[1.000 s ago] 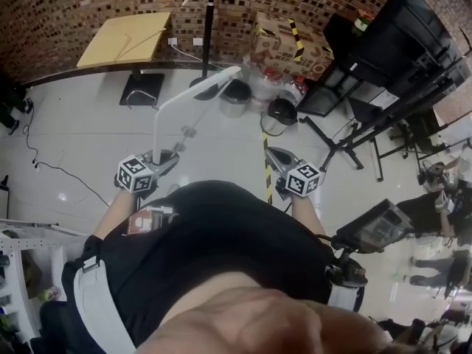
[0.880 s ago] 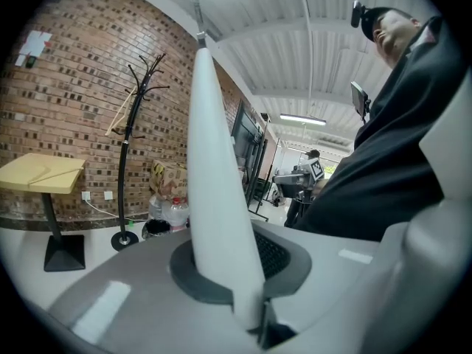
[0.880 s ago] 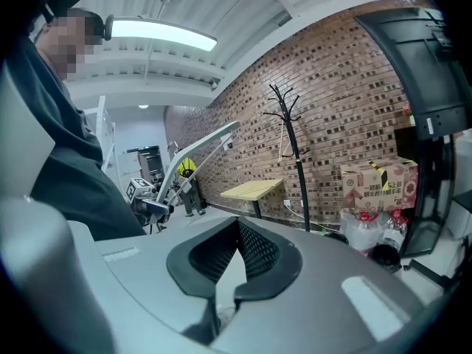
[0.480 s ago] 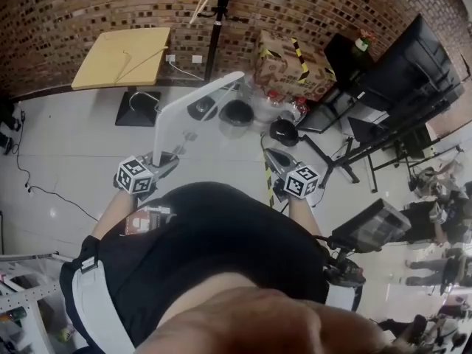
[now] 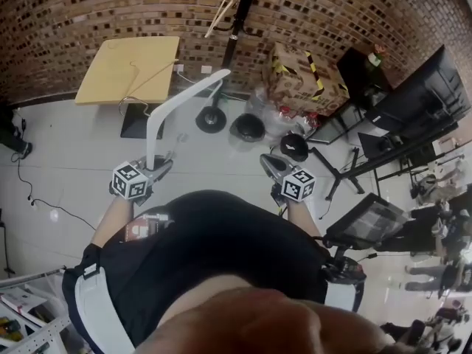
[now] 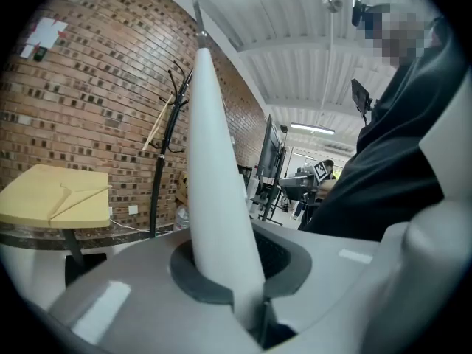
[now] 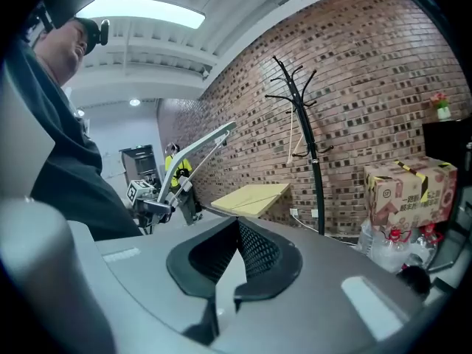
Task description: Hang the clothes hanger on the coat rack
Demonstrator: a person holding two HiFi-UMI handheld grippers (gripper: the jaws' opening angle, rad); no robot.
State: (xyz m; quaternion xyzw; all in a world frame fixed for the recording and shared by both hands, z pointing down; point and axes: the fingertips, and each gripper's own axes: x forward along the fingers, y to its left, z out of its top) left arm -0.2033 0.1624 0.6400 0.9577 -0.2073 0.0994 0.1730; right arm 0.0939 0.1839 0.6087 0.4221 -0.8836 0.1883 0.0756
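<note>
A long white clothes hanger with a wire hook slants up from my left gripper, which is shut on one end of it. In the left gripper view the hanger rises out of the closed jaws of that gripper. The black coat rack stands against the brick wall ahead, with its round base on the floor. It also shows as a dark pole, the coat rack, in the right gripper view. My right gripper is held level and shut with nothing in it.
A yellow table stands left of the rack. A taped cardboard box, bagged bottles and black round objects lie to its right. Dark stands and screens fill the right side. A cable trails on the white floor.
Both grippers and the hanger have been carried toward the brick wall. The coat rack, table and box now appear nearer and lower in the head view. Grips are unchanged.
</note>
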